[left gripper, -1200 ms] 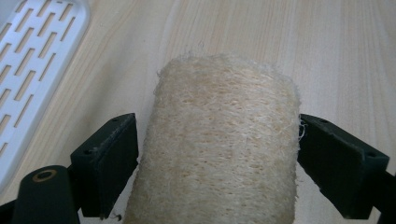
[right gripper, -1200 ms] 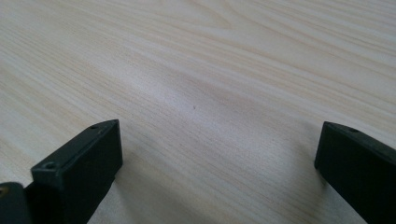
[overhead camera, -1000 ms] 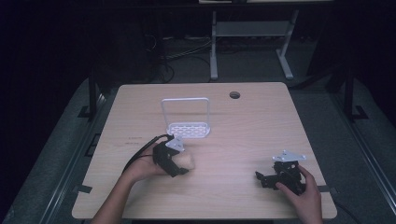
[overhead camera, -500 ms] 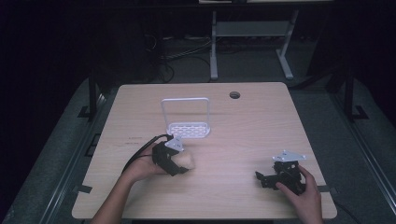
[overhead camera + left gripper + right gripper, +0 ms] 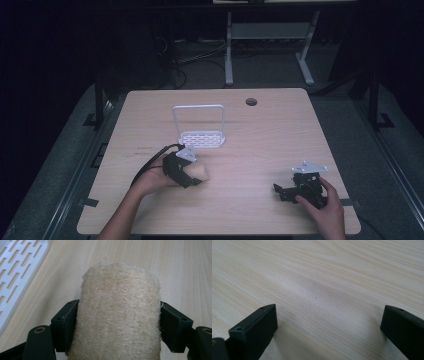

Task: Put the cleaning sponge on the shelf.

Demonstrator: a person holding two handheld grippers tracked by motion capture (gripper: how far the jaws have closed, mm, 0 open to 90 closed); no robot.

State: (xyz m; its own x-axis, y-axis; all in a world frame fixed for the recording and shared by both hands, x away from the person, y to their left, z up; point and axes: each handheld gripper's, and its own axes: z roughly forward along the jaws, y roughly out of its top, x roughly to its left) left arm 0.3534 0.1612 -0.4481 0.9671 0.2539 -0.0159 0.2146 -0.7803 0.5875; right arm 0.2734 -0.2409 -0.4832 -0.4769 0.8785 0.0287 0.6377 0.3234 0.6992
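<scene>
High view: a loofah sponge sitting in the left gripper's grasp on the wooden table

High view is showing the left gripper [image 5: 192, 179] near the table's [image 5: 265, 135] middle, clamping the pale loofah sponge [image 5: 201, 173] just in front of the white slotted rack [image 5: 202, 139], while the right gripper [image 5: 281, 191] is resting well apart. Left gripper view is showing the loofah sponge [image 5: 118, 315] as a coarse, fibrous, straw-coloured roll; the jaws have just been closing and are now pressing its sides, the rack [image 5: 17, 272] lying beside. Right gripper view is showing the right gripper [image 5: 328, 325] standing spread wide over bare wood.
</scene>
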